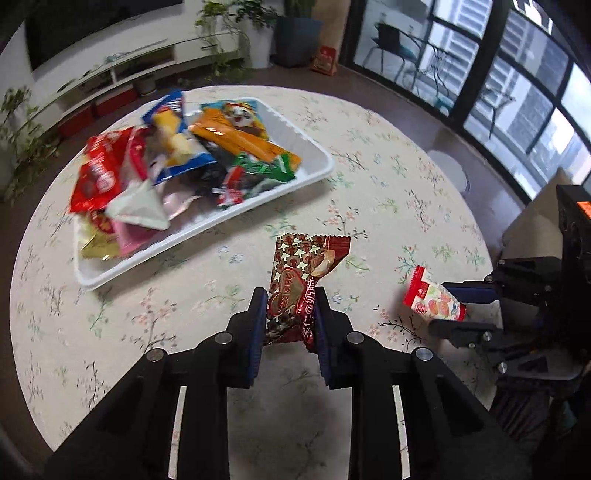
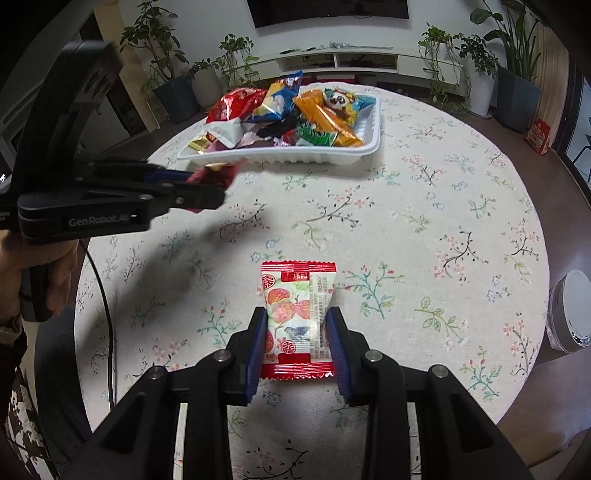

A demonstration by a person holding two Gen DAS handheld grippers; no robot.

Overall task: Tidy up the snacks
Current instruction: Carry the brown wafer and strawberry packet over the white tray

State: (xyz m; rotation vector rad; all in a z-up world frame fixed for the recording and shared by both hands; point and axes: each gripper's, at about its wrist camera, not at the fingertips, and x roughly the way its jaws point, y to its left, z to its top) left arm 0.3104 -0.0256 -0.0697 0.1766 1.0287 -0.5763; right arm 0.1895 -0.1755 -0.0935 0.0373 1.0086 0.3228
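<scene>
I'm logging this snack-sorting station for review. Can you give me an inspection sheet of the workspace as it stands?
Surface: round table under a floral cloth.
Job's things: white tray heaped with snack packets; dark red packet; strawberry-print packet.
Clutter: nothing seen on the cloth.
Grippers: left gripper shut on the dark red packet, held off the table; right gripper shut on the strawberry-print packet.
Cables: black cable hanging at the table's left edge.
Surroundings: potted plants, white low shelf, dark screen, windows.
</scene>
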